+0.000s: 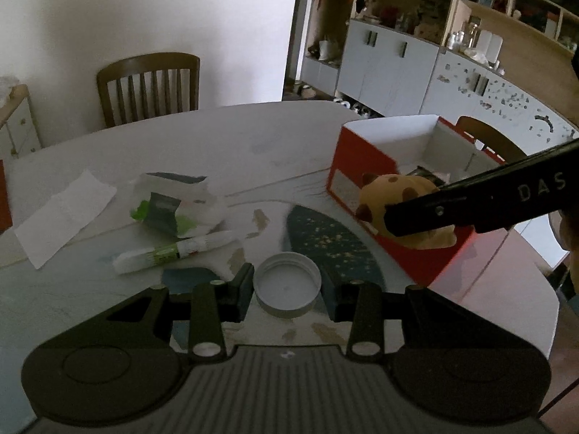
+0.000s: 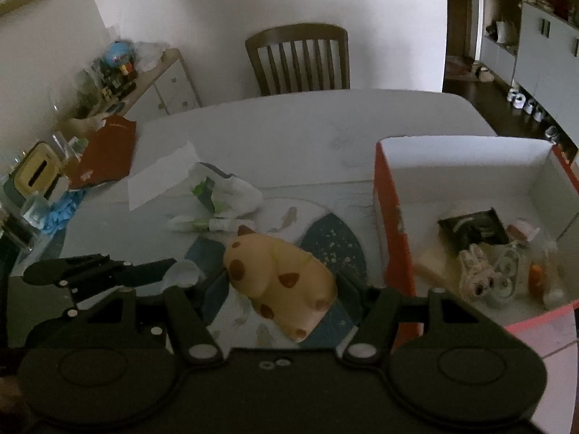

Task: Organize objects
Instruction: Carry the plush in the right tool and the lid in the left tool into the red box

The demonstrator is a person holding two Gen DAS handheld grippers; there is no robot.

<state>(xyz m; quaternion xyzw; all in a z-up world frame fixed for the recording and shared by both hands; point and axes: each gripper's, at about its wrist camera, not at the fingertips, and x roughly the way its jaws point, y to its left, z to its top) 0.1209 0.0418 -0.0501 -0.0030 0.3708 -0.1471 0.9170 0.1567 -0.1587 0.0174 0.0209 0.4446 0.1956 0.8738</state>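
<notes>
My right gripper [image 2: 280, 298] is shut on a tan plush toy with brown spots [image 2: 278, 278] and holds it above the table, just left of the red box [image 2: 392, 217]. The toy also shows in the left wrist view [image 1: 401, 202], against the box's near corner [image 1: 362, 159]. The box holds several small items [image 2: 485, 253]. My left gripper [image 1: 287, 291] is open, its fingers on either side of a white jar lid [image 1: 287, 289] lying open side up on the table. It also shows in the right wrist view [image 2: 152, 267].
A white tube with a green label [image 1: 173, 253], a crumpled white-and-green wrapper [image 1: 173, 206] and a paper sheet [image 1: 65, 213] lie on the table to the left. A wooden chair [image 1: 148, 86] stands at the far edge. A cluttered sideboard [image 2: 108, 83] stands at left.
</notes>
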